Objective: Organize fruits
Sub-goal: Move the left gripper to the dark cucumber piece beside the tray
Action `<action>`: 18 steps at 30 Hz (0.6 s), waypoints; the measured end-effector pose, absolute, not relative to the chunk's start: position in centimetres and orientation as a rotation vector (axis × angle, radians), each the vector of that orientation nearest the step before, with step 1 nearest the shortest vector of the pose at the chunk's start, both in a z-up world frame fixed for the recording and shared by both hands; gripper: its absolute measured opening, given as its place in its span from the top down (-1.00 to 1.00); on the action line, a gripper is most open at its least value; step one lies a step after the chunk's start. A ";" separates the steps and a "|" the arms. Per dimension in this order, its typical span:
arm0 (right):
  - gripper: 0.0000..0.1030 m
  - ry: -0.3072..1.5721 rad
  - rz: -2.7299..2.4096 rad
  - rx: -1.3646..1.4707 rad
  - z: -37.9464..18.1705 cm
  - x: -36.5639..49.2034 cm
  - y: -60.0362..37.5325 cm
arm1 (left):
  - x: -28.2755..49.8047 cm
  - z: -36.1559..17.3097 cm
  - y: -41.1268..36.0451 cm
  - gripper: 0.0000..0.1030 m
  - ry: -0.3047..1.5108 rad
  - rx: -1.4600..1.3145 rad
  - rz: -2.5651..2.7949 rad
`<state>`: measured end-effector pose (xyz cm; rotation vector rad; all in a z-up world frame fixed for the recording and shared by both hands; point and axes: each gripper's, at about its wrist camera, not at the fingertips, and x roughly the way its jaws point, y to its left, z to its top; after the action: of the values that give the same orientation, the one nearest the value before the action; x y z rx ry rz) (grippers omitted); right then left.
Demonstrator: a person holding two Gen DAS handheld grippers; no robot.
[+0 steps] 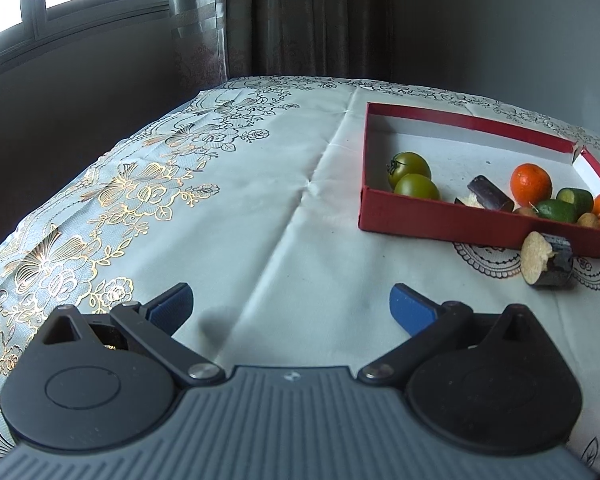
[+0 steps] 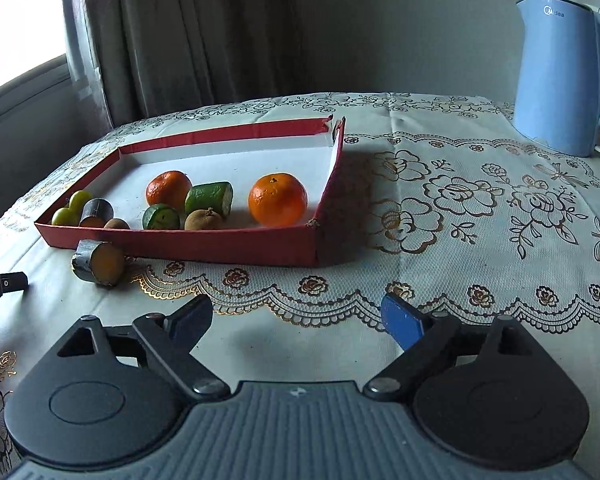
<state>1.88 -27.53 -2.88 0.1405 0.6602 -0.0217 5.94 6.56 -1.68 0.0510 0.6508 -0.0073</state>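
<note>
Sugarcane piece (image 2: 98, 262) lies outside the red box's (image 2: 220, 248) near edge, forward-left of your wide-open, empty right gripper (image 2: 296, 318), axis crosswise

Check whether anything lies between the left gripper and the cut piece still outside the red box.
Nothing visible does. The left gripper is open over bare tablecloth, and the cut piece lies ahead to its right, just outside the red box's near wall.

Red tray (image 2: 228, 246) holding oranges (image 2: 277, 199), green fruits, cut dark piece (image 2: 99, 267) outside, touching tray
</note>
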 end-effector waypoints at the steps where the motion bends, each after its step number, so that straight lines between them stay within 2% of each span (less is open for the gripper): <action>1: -0.85 0.661 -0.018 0.142 -2.9 1.9 -27.5 | 5.6 -1.5 6.1 -1.00 0.643 0.047 -0.024; 4: -0.92 0.659 0.000 0.161 -2.9 1.9 -27.8 | 4.4 -0.4 3.8 -1.00 0.609 0.054 -0.089; 10: -0.93 0.647 0.012 0.197 -2.9 1.9 -28.3 | 2.6 1.2 -2.2 -1.00 0.523 0.159 -0.190; 18: -0.93 0.629 0.027 0.246 -2.9 1.7 -29.0 | 4.1 0.6 -6.5 -1.00 0.545 0.197 -0.215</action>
<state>1.70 -28.97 -2.87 0.2455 0.6294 0.0270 4.10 -6.53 0.65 0.1973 0.5446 -0.2154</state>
